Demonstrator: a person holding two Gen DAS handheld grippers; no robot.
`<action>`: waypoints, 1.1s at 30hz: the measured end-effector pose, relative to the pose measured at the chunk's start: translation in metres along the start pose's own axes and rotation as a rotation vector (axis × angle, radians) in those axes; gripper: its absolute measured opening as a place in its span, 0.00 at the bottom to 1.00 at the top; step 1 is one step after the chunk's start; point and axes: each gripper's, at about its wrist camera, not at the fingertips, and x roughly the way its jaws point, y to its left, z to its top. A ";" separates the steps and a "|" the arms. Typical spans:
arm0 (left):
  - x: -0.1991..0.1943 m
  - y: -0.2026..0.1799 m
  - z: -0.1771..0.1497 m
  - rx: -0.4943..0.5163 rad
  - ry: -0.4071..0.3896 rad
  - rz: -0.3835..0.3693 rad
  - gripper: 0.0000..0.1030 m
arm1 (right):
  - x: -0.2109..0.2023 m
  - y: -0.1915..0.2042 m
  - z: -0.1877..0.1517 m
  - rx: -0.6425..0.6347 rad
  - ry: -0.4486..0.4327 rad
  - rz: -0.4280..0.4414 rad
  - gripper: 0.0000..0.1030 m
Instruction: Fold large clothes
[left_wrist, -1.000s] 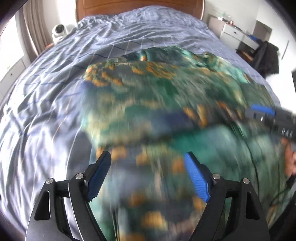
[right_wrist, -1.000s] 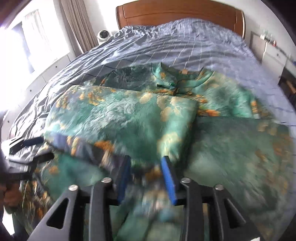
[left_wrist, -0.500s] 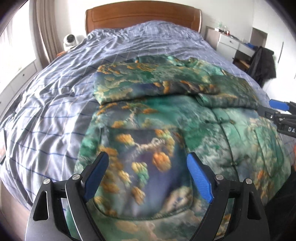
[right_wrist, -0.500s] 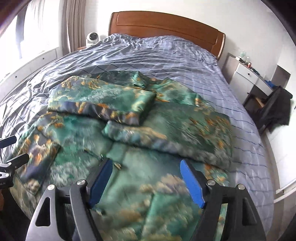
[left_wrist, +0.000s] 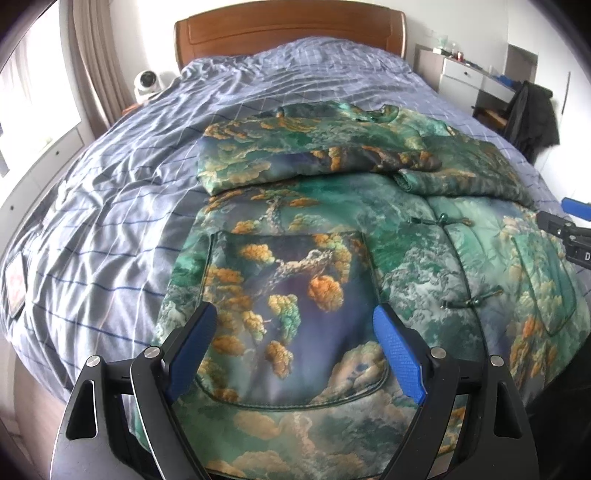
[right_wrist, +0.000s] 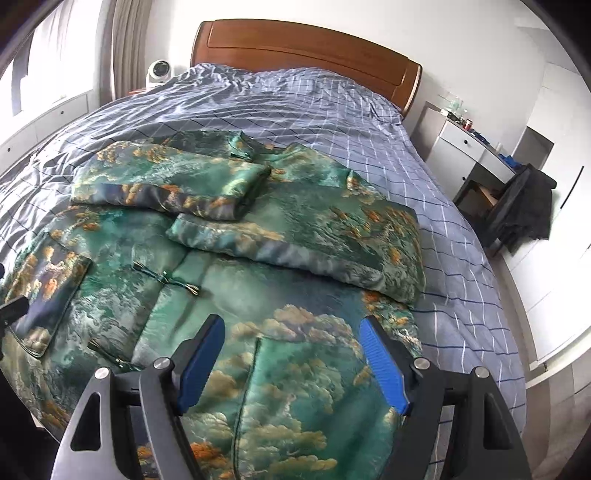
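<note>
A large green padded jacket (left_wrist: 406, 251) printed with orange trees and clouds lies front-up on the bed. Both sleeves are folded across its chest: the left sleeve (left_wrist: 280, 155) and the right sleeve (right_wrist: 303, 236). My left gripper (left_wrist: 295, 347) hangs open over the jacket's left pocket (left_wrist: 291, 310), with nothing between its blue pads. My right gripper (right_wrist: 291, 358) is open above the lower right front (right_wrist: 295, 373), also empty. At the right edge of the left wrist view the right gripper (left_wrist: 569, 225) shows. The jacket (right_wrist: 229, 280) fills the near bed in the right wrist view.
The bed (left_wrist: 110, 206) has a wrinkled blue checked cover and a wooden headboard (right_wrist: 306, 48). A white round device (left_wrist: 147, 83) stands by the curtain. To the right are a white desk (right_wrist: 469, 151) and a chair draped with dark clothing (right_wrist: 524, 206).
Both grippers pulled back from the jacket toward the foot of the bed. The right gripper let go of the sleeve it held and opened wide; both sleeves now lie folded on the chest.
</note>
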 end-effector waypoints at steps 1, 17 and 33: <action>0.000 0.000 -0.001 0.003 0.001 0.008 0.85 | 0.000 -0.001 -0.002 -0.001 0.003 -0.011 0.75; 0.005 0.051 -0.011 -0.080 0.036 0.073 0.87 | 0.003 -0.066 -0.045 0.140 0.073 -0.033 0.75; 0.037 0.141 -0.042 -0.261 0.206 -0.117 0.90 | 0.008 -0.143 -0.109 0.248 0.210 0.103 0.75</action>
